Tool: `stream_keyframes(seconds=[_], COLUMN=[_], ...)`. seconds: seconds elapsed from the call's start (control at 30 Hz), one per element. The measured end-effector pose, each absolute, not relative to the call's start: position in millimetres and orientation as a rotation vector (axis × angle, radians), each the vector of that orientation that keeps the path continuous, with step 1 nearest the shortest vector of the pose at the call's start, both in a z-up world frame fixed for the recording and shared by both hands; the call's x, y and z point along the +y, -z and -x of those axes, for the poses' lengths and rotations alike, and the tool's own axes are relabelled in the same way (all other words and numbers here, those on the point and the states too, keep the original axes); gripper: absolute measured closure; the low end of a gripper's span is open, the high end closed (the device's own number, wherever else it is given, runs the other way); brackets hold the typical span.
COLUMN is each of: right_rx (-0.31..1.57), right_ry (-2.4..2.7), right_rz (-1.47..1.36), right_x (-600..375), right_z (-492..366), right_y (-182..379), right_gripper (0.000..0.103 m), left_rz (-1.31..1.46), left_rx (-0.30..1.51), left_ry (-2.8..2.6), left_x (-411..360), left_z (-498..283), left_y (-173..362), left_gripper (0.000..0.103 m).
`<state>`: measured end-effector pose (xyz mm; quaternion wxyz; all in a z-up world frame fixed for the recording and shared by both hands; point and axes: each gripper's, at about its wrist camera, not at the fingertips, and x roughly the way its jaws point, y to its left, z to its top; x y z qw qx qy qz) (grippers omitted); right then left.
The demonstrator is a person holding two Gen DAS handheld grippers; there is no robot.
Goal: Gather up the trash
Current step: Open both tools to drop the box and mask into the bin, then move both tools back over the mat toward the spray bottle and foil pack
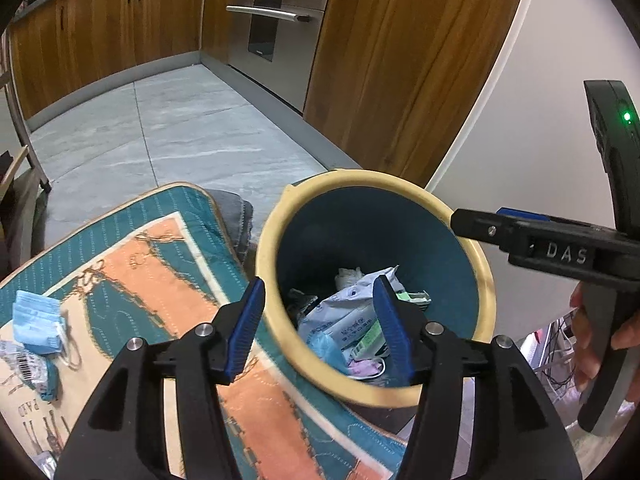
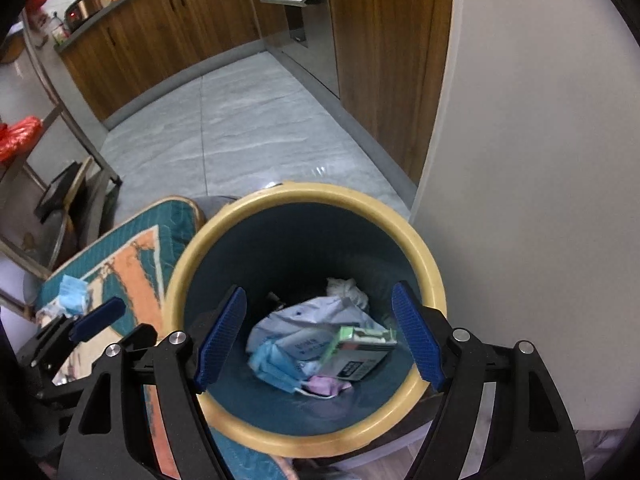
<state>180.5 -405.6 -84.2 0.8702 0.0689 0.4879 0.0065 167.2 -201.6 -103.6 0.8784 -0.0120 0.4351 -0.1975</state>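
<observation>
A blue trash bin with a cream rim point(image 1: 272, 240) point(image 2: 434, 272) stands beside a patterned cushion. It holds a white wrapper point(image 2: 304, 320), a blue face mask point(image 2: 272, 368), a pink mask point(image 2: 324, 386), crumpled tissue point(image 2: 344, 288) and a small green-edged box point(image 2: 356, 354). My left gripper point(image 1: 320, 320) is open and empty at the bin's near rim. My right gripper point(image 2: 320, 332) is open and empty above the bin; it also shows in the left wrist view point(image 1: 472, 224). A blue face mask point(image 1: 34, 320) point(image 2: 72, 294) and a crumpled wrapper point(image 1: 24, 368) lie on the cushion.
The teal and orange cushion point(image 1: 168, 280) lies left of the bin. A white wall point(image 2: 540, 160) stands right of the bin. Wooden cabinets point(image 1: 400, 60) and a steel oven point(image 1: 280, 20) line the grey tiled floor point(image 1: 180, 132). A metal rack point(image 2: 52, 128) stands at the left.
</observation>
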Motion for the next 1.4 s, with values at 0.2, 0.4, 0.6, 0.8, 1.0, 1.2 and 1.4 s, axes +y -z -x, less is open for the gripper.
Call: stream_keyframes(seconds=[0.2, 0.4, 0.6, 0.8, 1.0, 1.2, 1.4], right_rx=[0.983, 0.951, 0.931, 0.932, 0.926, 0.936, 0.961], right_ry=[-0.025, -0.042, -0.068, -0.081, -0.098, -0.149, -0.213], right_rz=[-0.135, -0.119, -0.099, -0.082, -0.097, -0.059, -0.013], right_x=[-397, -383, -361, -338, -317, -277, -234], right_z=[-173, -165, -160, -156, -153, -147, -138], right_y=[66, 50, 39, 36, 30, 31, 38], right_gripper=[0.026, 0.023, 0.020, 0.016, 0.013, 0.013, 0.012], left_rz=[0.004, -0.005, -0.013, -0.041, -0.029, -0.017, -0.026], left_rx=[0.874, 0.850, 0.827, 0.814, 0.816, 0.812, 0.843], left_ry=[0.389, 0.352, 0.316, 0.273, 0.216, 0.168, 0.109], left_x=[-181, -152, -122, -93, -57, -27, 12], left_z=[-155, -140, -123, -105, -92, -76, -61], left_y=[87, 71, 59, 51, 48, 47, 56], left_gripper=[0.047, 0.046, 0.046, 0.045, 0.045, 0.039, 0.035])
